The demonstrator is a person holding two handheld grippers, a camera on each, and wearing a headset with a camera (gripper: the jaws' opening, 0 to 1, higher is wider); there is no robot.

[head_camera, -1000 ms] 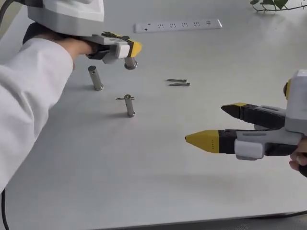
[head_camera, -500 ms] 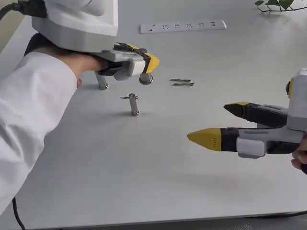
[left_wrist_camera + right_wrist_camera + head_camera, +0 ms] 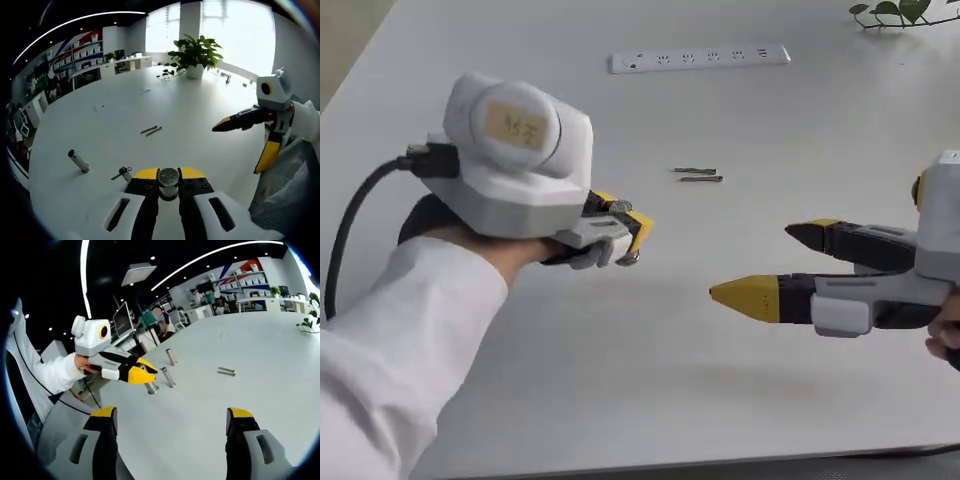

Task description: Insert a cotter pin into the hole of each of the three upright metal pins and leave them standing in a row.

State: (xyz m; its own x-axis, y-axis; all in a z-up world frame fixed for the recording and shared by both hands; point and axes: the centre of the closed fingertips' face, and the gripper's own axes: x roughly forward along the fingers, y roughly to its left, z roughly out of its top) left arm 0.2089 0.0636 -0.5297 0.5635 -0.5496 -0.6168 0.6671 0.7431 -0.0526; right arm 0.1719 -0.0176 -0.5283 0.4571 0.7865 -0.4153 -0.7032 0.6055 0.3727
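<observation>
White table (image 3: 620, 380) in bright office, potted plant (image 3: 192, 52) by windows (image 3: 235, 30)

The head view is bright and evenly lit from above. The white table (image 3: 620, 380) carries only faint, soft-edged shadows, one of them under the left gripper (image 3: 632, 240). This picture is sharp and free of glare. In the left gripper view the windows (image 3: 225, 30) blow out to white, and the metal pin (image 3: 169, 179), close to the lens, has a dull sheen. The right gripper view is dimmer. Its ceiling (image 3: 150, 255) is dark, the light strips (image 3: 83, 275) are bent into arcs by the fisheye, and the background is soft.
</observation>
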